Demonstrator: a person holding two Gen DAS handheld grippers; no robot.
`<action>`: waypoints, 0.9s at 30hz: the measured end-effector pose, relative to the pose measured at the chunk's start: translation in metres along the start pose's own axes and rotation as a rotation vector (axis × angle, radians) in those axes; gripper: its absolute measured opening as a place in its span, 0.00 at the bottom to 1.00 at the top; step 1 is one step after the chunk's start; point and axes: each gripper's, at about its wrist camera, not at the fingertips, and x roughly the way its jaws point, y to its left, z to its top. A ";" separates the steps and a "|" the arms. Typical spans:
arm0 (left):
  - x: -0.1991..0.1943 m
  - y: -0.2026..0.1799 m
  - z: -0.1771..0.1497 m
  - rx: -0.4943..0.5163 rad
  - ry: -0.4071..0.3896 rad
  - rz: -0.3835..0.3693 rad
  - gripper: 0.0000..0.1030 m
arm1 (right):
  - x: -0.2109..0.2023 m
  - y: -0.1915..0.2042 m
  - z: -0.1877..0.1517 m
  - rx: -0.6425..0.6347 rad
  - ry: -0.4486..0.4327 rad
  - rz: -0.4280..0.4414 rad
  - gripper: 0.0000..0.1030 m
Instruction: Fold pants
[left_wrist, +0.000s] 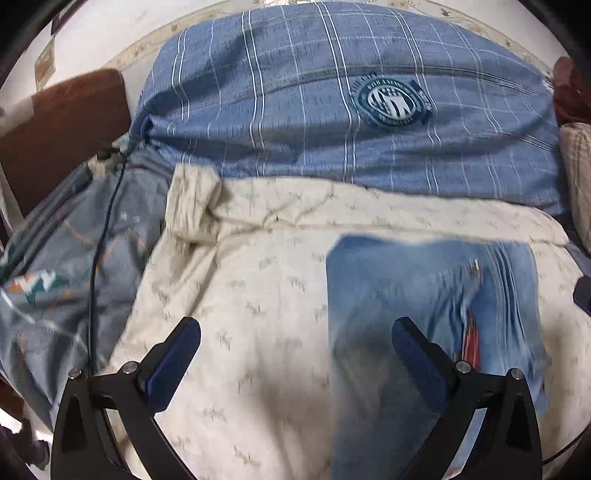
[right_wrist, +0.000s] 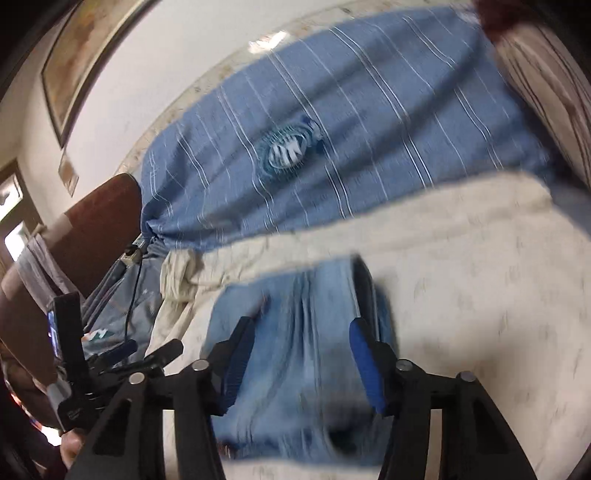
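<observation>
Light blue jeans (left_wrist: 424, 295) lie folded into a compact rectangle on the cream sheet (left_wrist: 258, 280), with a red label showing near one seam. My left gripper (left_wrist: 295, 328) hangs open and wide above the sheet, its right finger over the jeans' left edge and nothing between the pads. In the right wrist view the jeans (right_wrist: 295, 295) sit directly below my right gripper (right_wrist: 302, 326). Its blue pads stand apart over the denim and no fabric is pinched between them. The picture is blurred. The left gripper (right_wrist: 151, 349) shows at that view's left edge.
A large blue checked pillow (left_wrist: 332, 110) with a round badge lies behind the jeans. A grey patterned blanket (left_wrist: 55, 277) and a black cable (left_wrist: 99, 240) are at the left, below a brown headboard (left_wrist: 62, 129). A framed picture (right_wrist: 74, 66) hangs on the wall.
</observation>
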 end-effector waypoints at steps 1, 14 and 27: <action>0.004 -0.004 0.007 0.008 0.001 0.013 1.00 | 0.008 0.006 0.008 -0.015 0.004 -0.009 0.38; 0.075 -0.038 0.016 0.056 0.169 -0.024 1.00 | 0.115 -0.011 0.012 -0.029 0.208 -0.169 0.31; 0.093 -0.036 0.016 0.053 0.243 -0.091 1.00 | 0.134 -0.003 0.010 -0.100 0.274 -0.233 0.32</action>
